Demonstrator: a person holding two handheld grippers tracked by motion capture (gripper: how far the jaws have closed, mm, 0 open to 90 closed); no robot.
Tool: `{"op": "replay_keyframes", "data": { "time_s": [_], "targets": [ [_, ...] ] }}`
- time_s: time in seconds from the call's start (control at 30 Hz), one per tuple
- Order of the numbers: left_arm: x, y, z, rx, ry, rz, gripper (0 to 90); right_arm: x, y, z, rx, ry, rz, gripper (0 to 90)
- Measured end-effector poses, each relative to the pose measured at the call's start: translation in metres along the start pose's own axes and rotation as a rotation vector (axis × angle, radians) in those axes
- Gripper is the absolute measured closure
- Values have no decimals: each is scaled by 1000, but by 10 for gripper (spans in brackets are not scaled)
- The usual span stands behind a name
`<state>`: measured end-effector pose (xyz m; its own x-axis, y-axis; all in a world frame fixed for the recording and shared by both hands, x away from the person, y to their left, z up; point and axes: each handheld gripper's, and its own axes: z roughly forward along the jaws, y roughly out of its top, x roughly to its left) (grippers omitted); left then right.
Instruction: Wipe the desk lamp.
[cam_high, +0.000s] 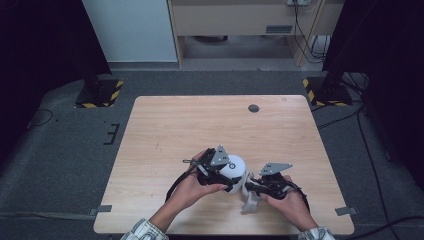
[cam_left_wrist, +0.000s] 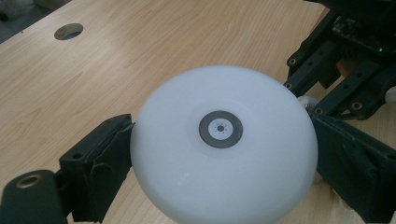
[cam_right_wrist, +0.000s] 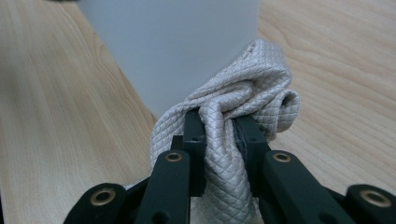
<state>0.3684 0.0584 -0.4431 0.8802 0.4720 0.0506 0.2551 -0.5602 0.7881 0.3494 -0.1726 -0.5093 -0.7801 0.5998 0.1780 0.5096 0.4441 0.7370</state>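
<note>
White domed lamp (cam_left_wrist: 223, 149): near centre of wooden table (cam_high: 175, 130), clamped on both sides by left gripper (cam_high: 216, 170). Quilted beige cloth (cam_right_wrist: 233, 140): bunched, pinched tight in right gripper (cam_high: 255, 187), just right of lamp, touching it.

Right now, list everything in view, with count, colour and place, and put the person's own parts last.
white round lamp: one, white with a grey ring at its middle, near edge of the table, clamped between the left jaws
cloth: one, beige, quilted, bunched against the lamp, pinched by the right jaws
table: one, light wood, centre of the high view
cable hole: one, dark grey, far right part of the table
stand bases: two, black with yellow stripes, floor beyond the far corners
left hand-held gripper: one, black, shut on the lamp
right hand-held gripper: one, black, shut on the cloth
forearms: two, checked sleeves, bottom edge
</note>
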Motion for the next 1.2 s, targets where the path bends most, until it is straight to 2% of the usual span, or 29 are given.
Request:
{"op": "replay_keyframes", "data": {
  "time_s": [0.2, 0.37, 0.53, 0.7, 0.87, 1.0, 1.17, 1.2],
  "targets": [
    [-1, 0, 0, -1, 2, -3, 81, 1, -2, 7, 34, -6, -9, 780],
    [0, -1, -1, -4, 0, -12, 81, 1, -1, 4, 22, -6, -17, 779],
    [1, -2, -1, -2, -1, -17, 81, 2, 4, -4, -23, -9, -12, 778],
    [2, -3, -2, 0, -3, -20, 81, 5, 14, -19, -99, 0, -6, 778],
    [2, -3, -2, -1, -3, -21, 81, 8, 23, -30, -137, -1, -19, 777],
    [3, -4, -2, -11, -8, -34, 81, 7, 23, -32, -147, -1, -16, 775],
    [6, -5, -4, -45, -27, -67, 81, 6, 22, -33, -149, -5, -13, 769],
    [7, -4, -5, -64, -34, -73, 83, 6, 22, -34, -148, -6, -15, 765]
  ]
}}
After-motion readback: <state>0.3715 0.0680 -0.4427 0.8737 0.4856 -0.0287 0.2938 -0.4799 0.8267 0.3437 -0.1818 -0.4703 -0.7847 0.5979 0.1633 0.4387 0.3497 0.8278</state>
